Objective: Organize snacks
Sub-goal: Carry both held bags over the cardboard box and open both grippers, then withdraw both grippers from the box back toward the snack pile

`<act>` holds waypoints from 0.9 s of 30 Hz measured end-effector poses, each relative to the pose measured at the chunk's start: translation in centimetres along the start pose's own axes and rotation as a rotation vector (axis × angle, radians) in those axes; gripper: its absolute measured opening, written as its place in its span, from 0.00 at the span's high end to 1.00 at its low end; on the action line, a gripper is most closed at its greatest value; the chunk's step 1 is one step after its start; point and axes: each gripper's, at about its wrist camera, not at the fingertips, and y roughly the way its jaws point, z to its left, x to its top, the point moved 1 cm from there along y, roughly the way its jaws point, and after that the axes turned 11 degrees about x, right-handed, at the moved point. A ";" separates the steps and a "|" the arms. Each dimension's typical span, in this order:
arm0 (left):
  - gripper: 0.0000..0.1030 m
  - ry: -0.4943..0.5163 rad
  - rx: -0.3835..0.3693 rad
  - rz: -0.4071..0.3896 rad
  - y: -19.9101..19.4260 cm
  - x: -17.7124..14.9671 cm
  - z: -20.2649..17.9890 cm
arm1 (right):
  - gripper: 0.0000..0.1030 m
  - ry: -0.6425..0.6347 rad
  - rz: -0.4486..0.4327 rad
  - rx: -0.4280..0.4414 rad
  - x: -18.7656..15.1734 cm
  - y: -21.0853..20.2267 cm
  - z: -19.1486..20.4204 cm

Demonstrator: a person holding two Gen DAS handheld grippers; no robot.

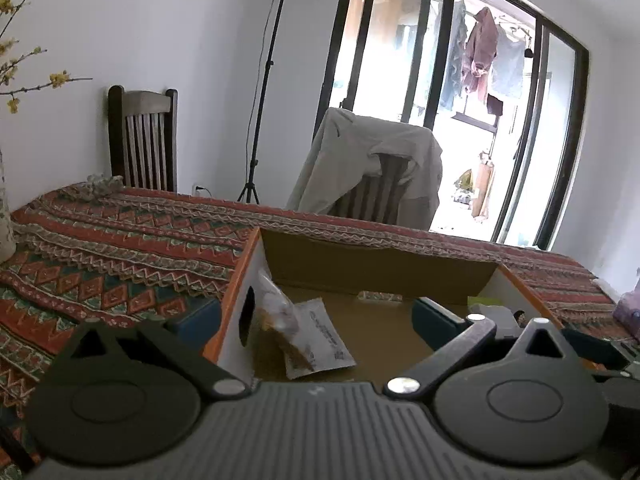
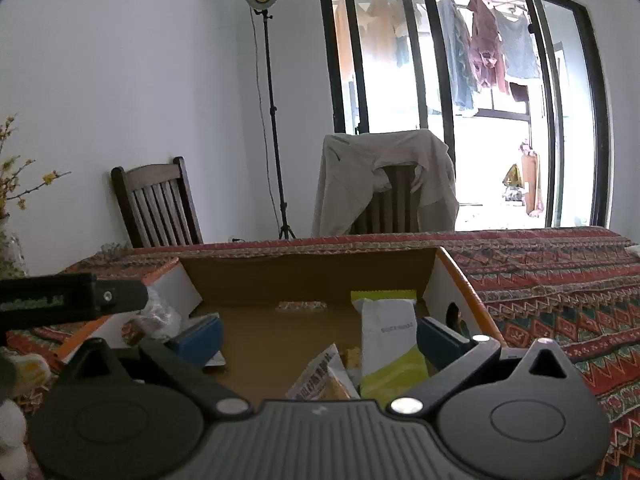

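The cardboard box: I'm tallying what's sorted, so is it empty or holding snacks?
Holding snacks. The cardboard box contains a white-and-yellow-green packet and a printed packet; the left wrist view shows a clear bag.

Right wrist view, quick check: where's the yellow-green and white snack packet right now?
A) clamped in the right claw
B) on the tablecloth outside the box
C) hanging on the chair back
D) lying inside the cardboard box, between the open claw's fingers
D: the yellow-green and white packet lies in the cardboard box, and the right claw stands wide open around it, its fingers not pressing on it.
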 end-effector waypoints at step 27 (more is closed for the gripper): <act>0.00 -0.045 -0.014 -0.067 -8.0 1.8 1.4 | 0.00 -0.059 -0.056 -0.017 2.8 -6.8 1.9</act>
